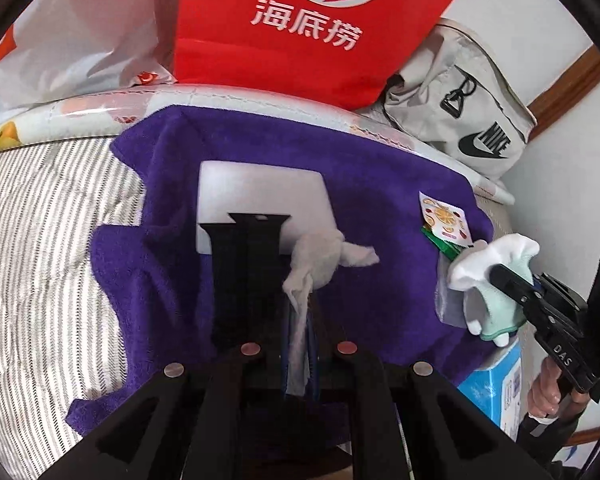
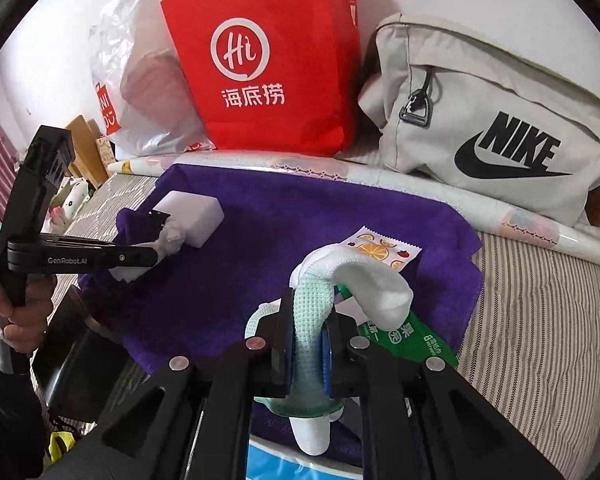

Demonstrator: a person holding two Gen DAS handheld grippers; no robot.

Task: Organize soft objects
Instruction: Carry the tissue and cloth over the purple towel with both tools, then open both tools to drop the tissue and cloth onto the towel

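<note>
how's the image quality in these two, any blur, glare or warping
Left wrist view: heavy fisheye bending, dark corners, red bag slightly washed out, tissue near the left gripper soft. Right wrist view: same warping, sock in the right gripper sharp, even daylight, no glare.

Over the purple towel (image 1: 180,280), the left gripper (image 1: 284,236) pinches a crumpled white tissue (image 1: 316,260) beside a white foam block (image 1: 260,192).

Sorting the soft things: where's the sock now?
The sock is clamped in the right gripper, over the purple towel's right edge, beside the fruit-print packet.
</note>
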